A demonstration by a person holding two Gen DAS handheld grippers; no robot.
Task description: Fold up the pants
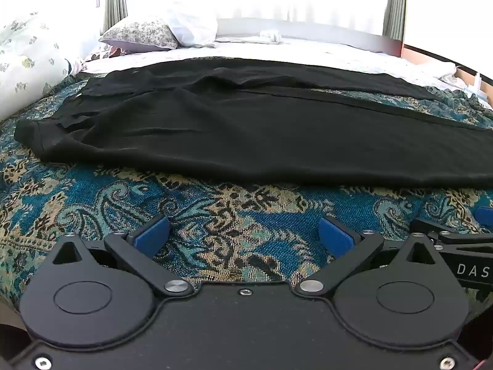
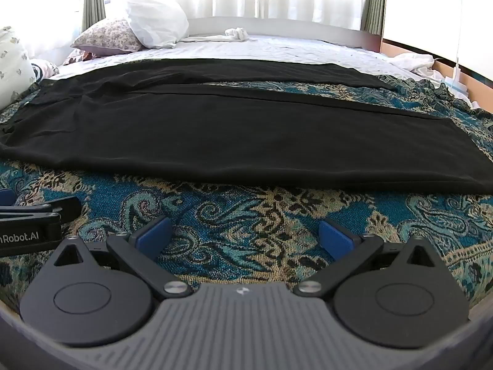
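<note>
Fig.: start of fold, both wrist views. The black pants lie spread lengthwise across the bed, on the blue paisley bedspread; waistband end at left, leg cuffs at right. Two legs lie side by side, the far leg parted from the near one by a seam-like gap that opens to a wedge of bedspread toward the right. No fold made yet, as far as I judge: the step in hand is the approach.

My left claw hangs released, blue pads wide apart, nothing between them, near side of the pants w/ bare bedspread between pads and hem. My right claw is likewise released and empty, just beside the left, also short of the cloth.

Next move, in my judgement: split the claws L/R, one to the waistband edge, one to the cuff, pinch the near edge and carry it over onto the far leg. Calls for a low, flat entry so the pads take the thin cloth only, not the bedspread under it.

Containers: none in view. Pillows sit at far left, a small white cloth at the far edge.
</note>
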